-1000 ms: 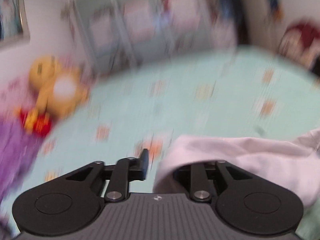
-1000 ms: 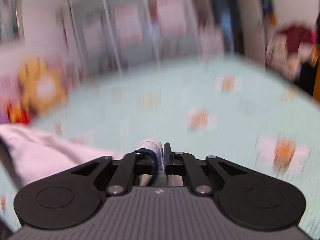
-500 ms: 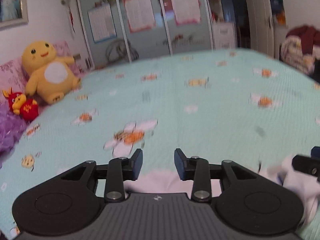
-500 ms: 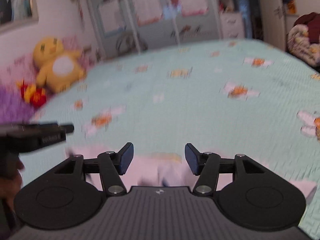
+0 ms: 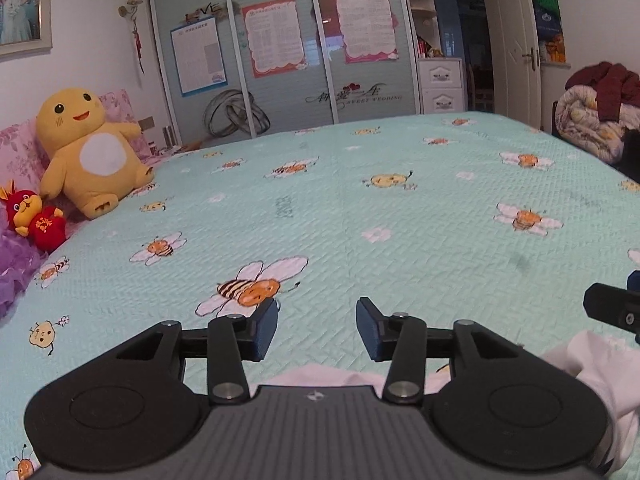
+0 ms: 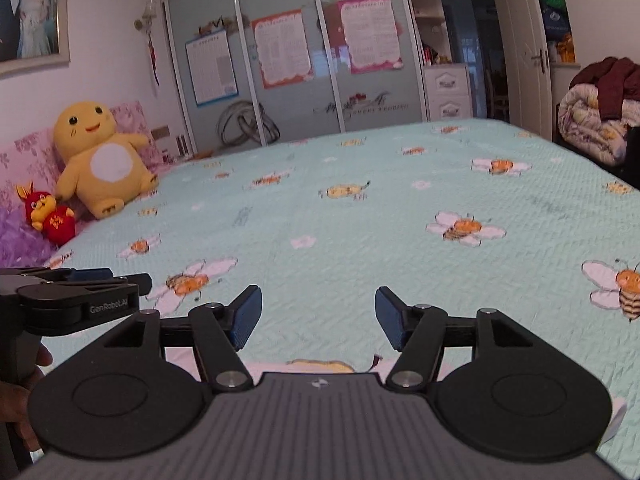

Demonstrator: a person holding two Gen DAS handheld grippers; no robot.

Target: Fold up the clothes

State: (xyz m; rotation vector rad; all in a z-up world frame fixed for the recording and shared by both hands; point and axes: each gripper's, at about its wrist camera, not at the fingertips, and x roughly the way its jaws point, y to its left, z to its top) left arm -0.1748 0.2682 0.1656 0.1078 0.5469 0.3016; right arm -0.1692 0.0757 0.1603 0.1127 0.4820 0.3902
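Left gripper and right gripper both opening, jaws apart, nothing between them; each hovers over the bedspread. White garment lies on the bed just under and behind both, mostly hidden by their bodies. Yellow plush well apart, by the pillows.

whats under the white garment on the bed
The white garment lies on the mint bee-print bedspread. Only the bedspread shows around it; the gripper bodies cover most of the garment, so anything beneath stays hidden.
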